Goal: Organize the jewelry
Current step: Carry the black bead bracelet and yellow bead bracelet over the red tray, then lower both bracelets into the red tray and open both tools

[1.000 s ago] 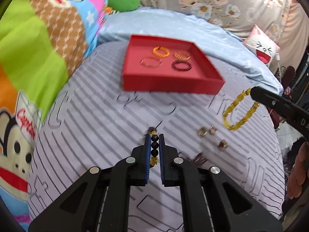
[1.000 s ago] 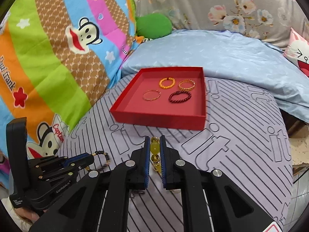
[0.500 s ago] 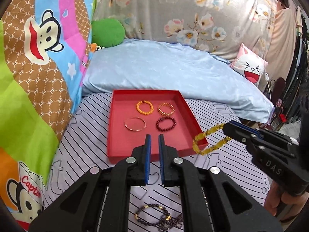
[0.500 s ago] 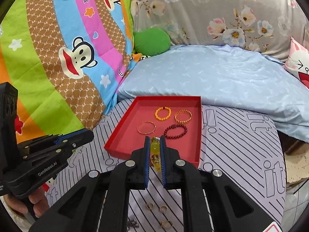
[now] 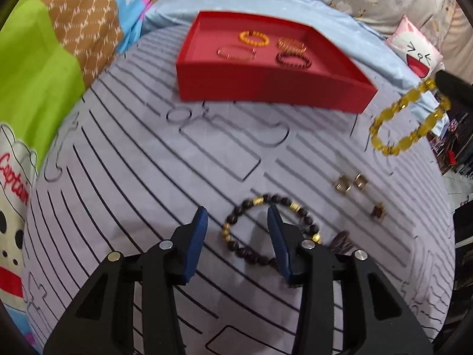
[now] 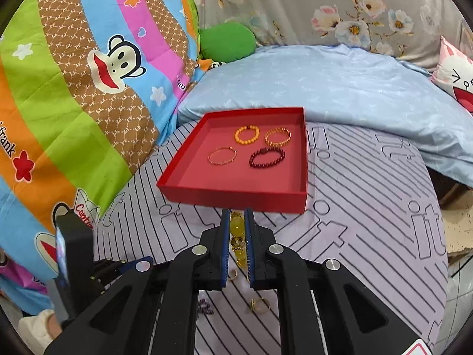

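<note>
A dark bead bracelet (image 5: 275, 198) with gold spacers lies flat on the striped sheet. My left gripper (image 5: 236, 222) hangs just over it, jaws opening; the bracelet's left side lies between the fingers, and the pads are not pressing on it. My right gripper (image 6: 236, 213) is shut on a yellow bead bracelet (image 6: 237, 229), which dangles in the left wrist view as the yellow bracelet (image 5: 396, 109) at the right edge. The red tray (image 6: 236, 198) stands just beyond, holding several bracelets: orange (image 6: 246, 134), gold (image 6: 277, 136), thin rose (image 6: 222, 156) and dark red (image 6: 267, 157).
Three small gold rings (image 5: 341, 185) lie on the sheet right of the dark bracelet, with a purple tassel piece (image 5: 341, 239) nearby. A blue pillow (image 6: 340, 82) lies behind the tray and a bright cartoon quilt (image 6: 74, 103) rises on the left.
The left gripper was shut on the dark bracelet, then rose shut and empty with the bracelet on the sheet; now it is low again with jaws apart. The right gripper still holds the yellow bracelet.
</note>
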### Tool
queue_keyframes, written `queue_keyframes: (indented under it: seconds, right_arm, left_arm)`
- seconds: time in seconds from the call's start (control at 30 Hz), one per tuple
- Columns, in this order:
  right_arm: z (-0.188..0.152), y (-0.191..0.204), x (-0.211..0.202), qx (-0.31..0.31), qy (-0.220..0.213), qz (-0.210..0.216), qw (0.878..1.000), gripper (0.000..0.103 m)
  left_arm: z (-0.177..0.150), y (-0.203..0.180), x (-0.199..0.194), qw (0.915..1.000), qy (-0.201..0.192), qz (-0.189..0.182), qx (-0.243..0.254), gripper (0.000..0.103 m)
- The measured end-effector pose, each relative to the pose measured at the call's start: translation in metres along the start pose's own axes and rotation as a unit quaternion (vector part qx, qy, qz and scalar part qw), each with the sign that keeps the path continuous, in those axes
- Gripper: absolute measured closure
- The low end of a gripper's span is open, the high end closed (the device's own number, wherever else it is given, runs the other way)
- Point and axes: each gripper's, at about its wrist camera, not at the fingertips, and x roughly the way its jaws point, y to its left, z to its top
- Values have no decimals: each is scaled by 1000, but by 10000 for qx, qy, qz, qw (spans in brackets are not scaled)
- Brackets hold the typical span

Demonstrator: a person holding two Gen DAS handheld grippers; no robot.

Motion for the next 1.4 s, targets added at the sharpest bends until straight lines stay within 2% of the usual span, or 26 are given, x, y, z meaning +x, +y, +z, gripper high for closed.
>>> queue_keyframes:
  seconds: [0.13,0.23,0.27,0.3,0.5,0.8,1.0,1.2,1.3,1.4]
  right_arm:
    - [-8,1,2,37,81,26,10000,94]
    - [-10,1,2,63,103,33,9999,94]
    - [-10,1,2,72,102,37,9999,94]
    - [-10,0,2,73,100,33,9999,94]
    - [-8,-1,0,98,64,22,9999,94]
    - [4,-7,-3,136,-58,-3,9999,94]
    - [22,-11,1,52,-151,-55,9999,94]
    - [58,-15,11,14,-311,-24,9995,93]
    - [78,-13,21,-36,-398,-28,9992,93]
    - [96,-12,39,87,-390,185,9990,93]
  left_arm:
    - [-3,-8,-1,9995,-109,156,243,65]
    - [-4,-9,0,9990,-213,212,327,82]
    - [-3,-9,1,9990,-215,213,327,92]
    - [-2,-8,2,9992,-199,184,307,96]
    - [6,-6,-9,9996,-209,-116,160,96]
    - [42,-21,-53,9960,-622,-605,198,96]
    - [84,-38,-76,9906,-1023,-826,390,96]
    - [136,-55,-84,9843,-1386,-935,574,96]
    - [157,-57,-81,9828,-1479,-987,508,96]
    - [178,-50,-68,9813,-1526,-1132,294,96]
